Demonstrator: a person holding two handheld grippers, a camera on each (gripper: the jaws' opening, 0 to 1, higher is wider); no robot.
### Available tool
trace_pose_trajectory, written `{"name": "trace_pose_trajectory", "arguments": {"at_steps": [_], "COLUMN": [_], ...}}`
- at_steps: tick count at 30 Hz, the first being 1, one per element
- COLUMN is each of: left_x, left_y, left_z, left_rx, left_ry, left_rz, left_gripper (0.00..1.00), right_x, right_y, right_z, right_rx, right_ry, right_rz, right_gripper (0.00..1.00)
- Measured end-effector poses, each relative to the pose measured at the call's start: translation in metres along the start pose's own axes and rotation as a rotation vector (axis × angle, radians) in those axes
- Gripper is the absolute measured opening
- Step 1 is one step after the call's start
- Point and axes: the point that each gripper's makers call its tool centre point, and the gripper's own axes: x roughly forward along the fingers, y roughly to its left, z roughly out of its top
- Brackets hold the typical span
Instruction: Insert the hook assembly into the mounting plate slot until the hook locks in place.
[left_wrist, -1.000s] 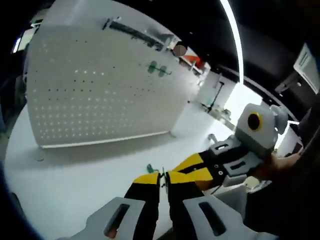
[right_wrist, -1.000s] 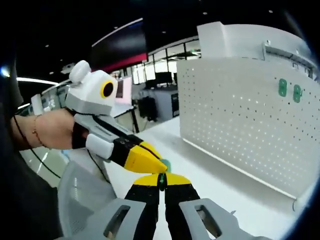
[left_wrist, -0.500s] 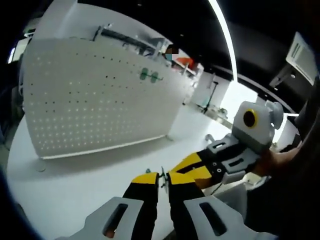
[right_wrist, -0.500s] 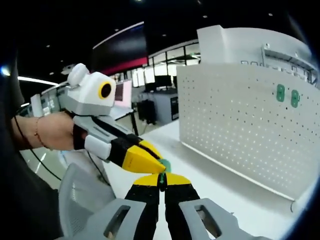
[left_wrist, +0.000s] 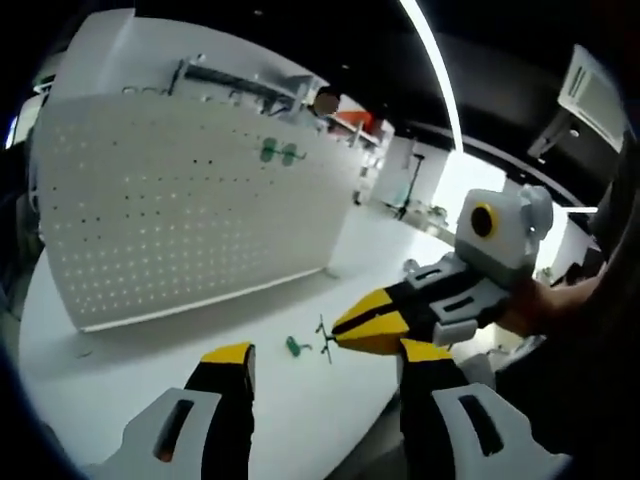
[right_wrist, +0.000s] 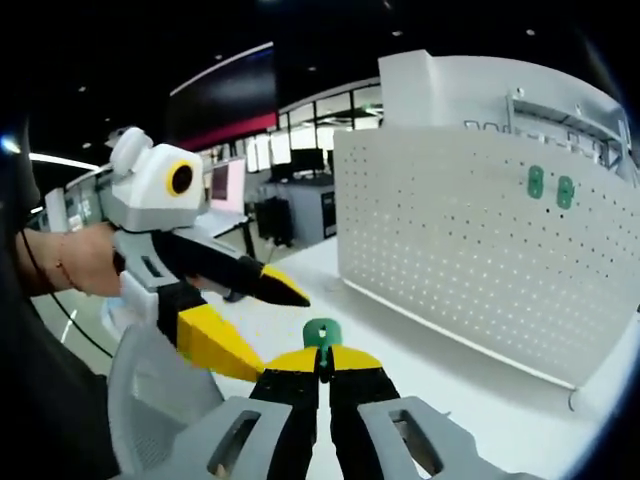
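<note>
Left gripper (left_wrist: 322, 362) spread wide, nothing between its yellow-tipped fingers (left_wrist: 230, 355), hanging above the white worktop (left_wrist: 150, 350). Right gripper (right_wrist: 322, 362) closed tight on the hook assembly (right_wrist: 321, 334), a small green piece with a thin dark wire part, sticking up from between the yellow tips. In the left gripper view, same right gripper (left_wrist: 345, 335) reaching in from the right, held by a hand (left_wrist: 545, 305), with the hook assembly (left_wrist: 325, 338) at its tip, in the gap between the left fingers and above the worktop. Just beside it, a small green piece (left_wrist: 292, 346), probably lying on the worktop, though too small to tell surely. Behind, upright on the worktop, a white perforated mounting plate (left_wrist: 180, 220) with two green tags (left_wrist: 276, 152) near its top edge. In the right gripper view, mounting plate (right_wrist: 470, 240) at the right, well apart from the held hook assembly; left gripper (right_wrist: 250, 320) coming in from the left with jaws parted, held by a hand (right_wrist: 75, 265).
</note>
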Motion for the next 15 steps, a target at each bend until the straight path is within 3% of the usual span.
{"name": "trace_pose_trajectory", "arguments": {"at_steps": [3,9,15], "left_x": [0.000,0.003,0.003], "left_y": [-0.007,-0.018,-0.027], "left_z": [0.001,0.004,0.005], "left_rx": [0.049,0.049,0.065], "left_ry": [-0.001,-0.015,-0.015], "left_rz": [-0.005,-0.016,-0.020], "left_gripper": [0.73,0.93,1.00], "right_x": [-0.004,-0.010,-0.014], "right_y": [-0.001,-0.003,-0.003], "right_z": [0.000,-0.001,0.001], "right_rx": [0.000,-0.007,0.007], "right_ry": [-0.002,-0.007,-0.022], "right_rz": [-0.013,-0.037,-0.043], "right_gripper": [0.00,0.00,0.00]}}
